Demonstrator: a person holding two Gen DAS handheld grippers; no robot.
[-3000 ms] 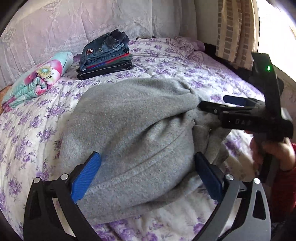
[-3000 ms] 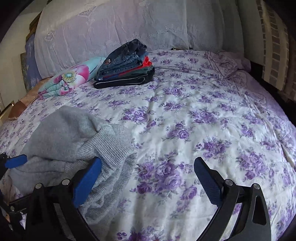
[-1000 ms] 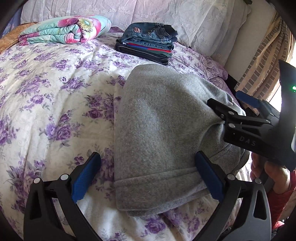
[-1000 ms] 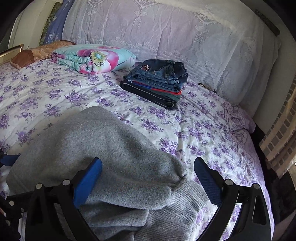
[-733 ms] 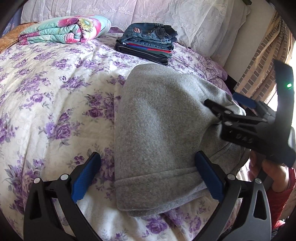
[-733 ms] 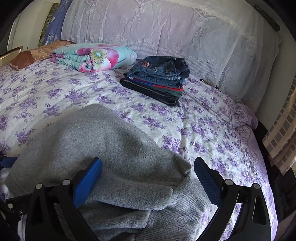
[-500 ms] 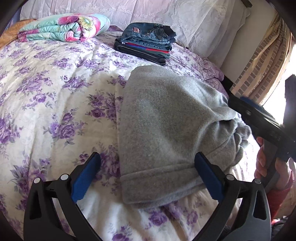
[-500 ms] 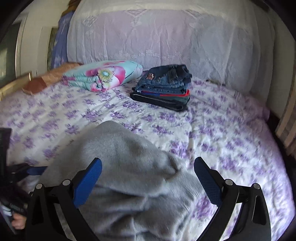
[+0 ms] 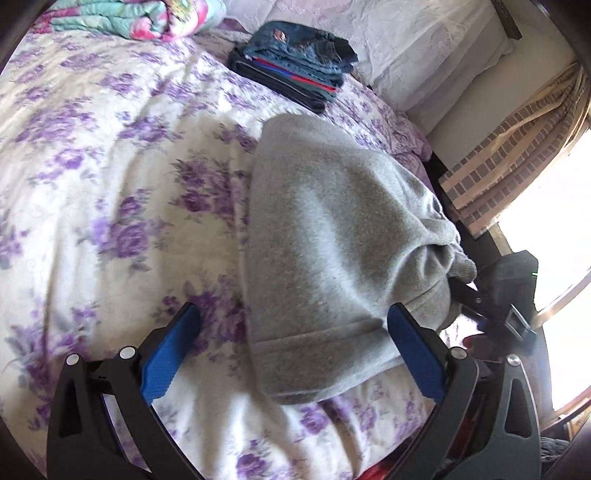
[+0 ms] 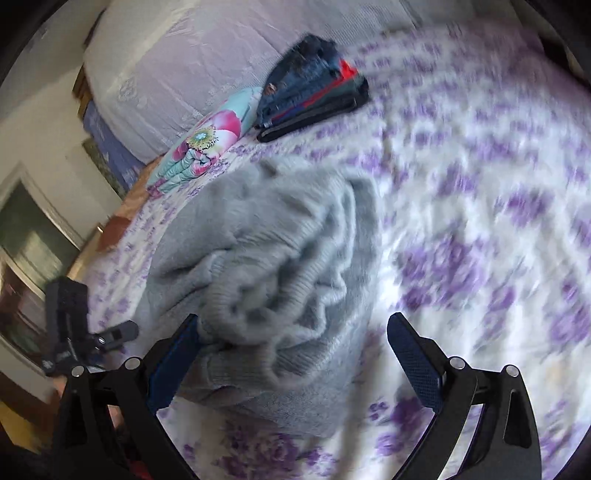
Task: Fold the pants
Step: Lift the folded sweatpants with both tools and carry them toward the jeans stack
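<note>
Purple roses on a white bedspread fill most of my left wrist view, with a pale lace-covered pillow at the head of the bed and a brick-patterned curtain by a bright window on the right. On the spread lie the grey pants, folded into a thick bundle; their hemmed edge faces me and a bunched, ribbed end hangs toward the right. My left gripper has its blue fingers spread wide, holding nothing; the right finger lies over the bundle's near right edge, the left finger is above bare bedspread. Beyond the pants, near the pillow, is a stack of folded jeans, and a rolled floral blanket is at the top left. The other tool shows dark at the pants' right end.

From the right wrist view, which is motion-blurred, the same bedspread runs off to the right. The pants sit low and left of centre, their ribbed waistband crumpled toward me. My right gripper is spread wide with nothing clamped; its left finger touches the waistband folds. The folded jeans and floral blanket lie just beside each other by the pillow. The left tool appears small at the left edge.
</note>
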